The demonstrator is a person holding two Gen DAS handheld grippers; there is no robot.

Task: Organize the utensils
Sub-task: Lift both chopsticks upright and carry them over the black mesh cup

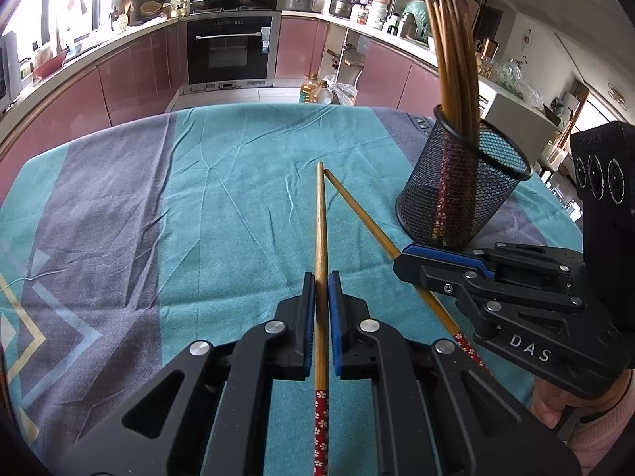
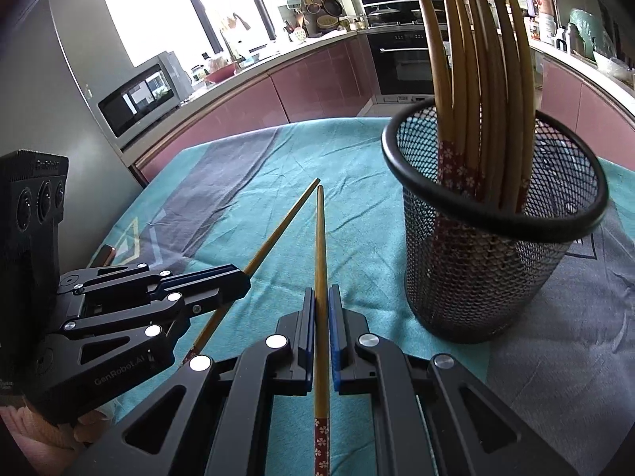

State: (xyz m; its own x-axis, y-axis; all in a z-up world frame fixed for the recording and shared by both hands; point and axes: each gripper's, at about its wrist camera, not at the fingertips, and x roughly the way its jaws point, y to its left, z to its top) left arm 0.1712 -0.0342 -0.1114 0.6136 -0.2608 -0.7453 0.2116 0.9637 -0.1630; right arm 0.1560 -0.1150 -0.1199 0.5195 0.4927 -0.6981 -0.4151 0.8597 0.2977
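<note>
My left gripper (image 1: 321, 277) is shut on a wooden chopstick (image 1: 320, 218) with a red flowered end; it points forward along the fingers over the teal cloth. My right gripper (image 2: 321, 293) is shut on a second chopstick (image 2: 320, 246) of the same kind. In the left wrist view the right gripper (image 1: 408, 258) comes in from the right, its chopstick (image 1: 357, 210) crossing beside mine. In the right wrist view the left gripper (image 2: 238, 277) shows at the left with its chopstick (image 2: 278, 230). A black mesh holder (image 1: 456, 182) with several chopsticks stands at the right; it also shows in the right wrist view (image 2: 488, 261).
The table wears a teal and grey cloth (image 1: 158, 206). Pink kitchen cabinets and an oven (image 1: 230, 51) lie beyond the table's far edge. A microwave (image 2: 139, 99) sits on the counter at the left of the right wrist view.
</note>
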